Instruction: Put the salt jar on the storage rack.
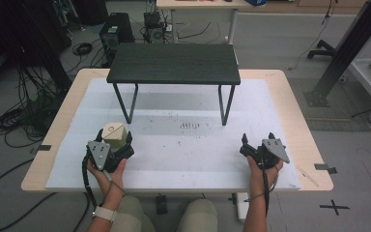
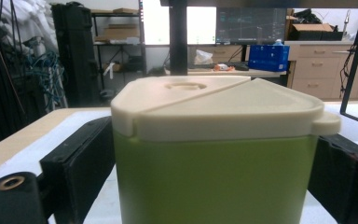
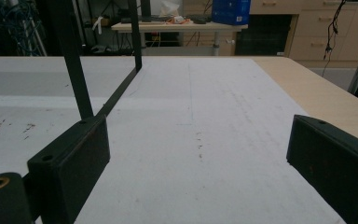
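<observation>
Green container (image 2: 214,182) with cream lid stands upright on bench, left front, squarely between left gripper (image 1: 112,140) jaws, which pinch its sides. Right gripper (image 1: 258,140) well apart, jaws spread, empty.

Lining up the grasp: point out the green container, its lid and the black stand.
green container (image 2: 214,182), left gripper view, front wall.
lid (image 2: 242,112), left gripper view, top surface.
black stand (image 1: 174,63), high view, top board.

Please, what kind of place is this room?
Probably a lab or workshop. Cables lie loose on the floor, a computer case stands behind the table, and monitors sit on a desk at the back.
</observation>
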Demonstrator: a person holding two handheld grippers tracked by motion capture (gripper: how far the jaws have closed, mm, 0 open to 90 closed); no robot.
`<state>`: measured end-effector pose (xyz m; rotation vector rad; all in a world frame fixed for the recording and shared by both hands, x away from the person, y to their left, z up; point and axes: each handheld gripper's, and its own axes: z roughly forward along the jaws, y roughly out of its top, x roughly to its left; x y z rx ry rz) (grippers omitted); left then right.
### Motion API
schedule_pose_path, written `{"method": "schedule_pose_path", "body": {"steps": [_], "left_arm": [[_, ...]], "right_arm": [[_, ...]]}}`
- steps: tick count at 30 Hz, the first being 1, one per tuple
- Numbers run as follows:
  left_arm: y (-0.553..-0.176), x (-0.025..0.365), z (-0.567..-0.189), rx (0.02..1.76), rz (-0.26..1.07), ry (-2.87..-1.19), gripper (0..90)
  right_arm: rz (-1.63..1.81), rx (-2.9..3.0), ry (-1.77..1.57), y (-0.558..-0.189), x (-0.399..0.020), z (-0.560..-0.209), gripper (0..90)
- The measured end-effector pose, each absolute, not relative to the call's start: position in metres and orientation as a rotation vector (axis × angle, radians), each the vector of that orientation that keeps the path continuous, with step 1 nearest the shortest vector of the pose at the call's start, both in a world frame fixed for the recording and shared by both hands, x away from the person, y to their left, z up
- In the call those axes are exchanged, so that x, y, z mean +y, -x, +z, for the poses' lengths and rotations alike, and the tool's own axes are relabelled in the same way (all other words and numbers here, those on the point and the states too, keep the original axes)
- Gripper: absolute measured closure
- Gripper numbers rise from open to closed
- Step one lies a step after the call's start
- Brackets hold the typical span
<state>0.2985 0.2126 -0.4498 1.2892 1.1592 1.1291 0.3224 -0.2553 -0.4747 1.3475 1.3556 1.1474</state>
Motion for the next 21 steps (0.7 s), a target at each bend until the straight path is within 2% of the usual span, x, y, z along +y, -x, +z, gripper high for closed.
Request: {"method": "schedule_pose_path", "body": {"steps": [11,21], "left_arm": [[-0.2982,0.212,-0.4499,1.17,1.137,-1.286,26.6],[-0.2974,0.2124,-0.4485,1.176,1.135,-1.292,29.2]], "right_arm": [[1.145,1.356,-1.348,-0.3224,-0.2552,-0.4747,6.2],[1.145,1.356,-1.349,-0.3224,-0.2552,-0.4747,6.2]]}}
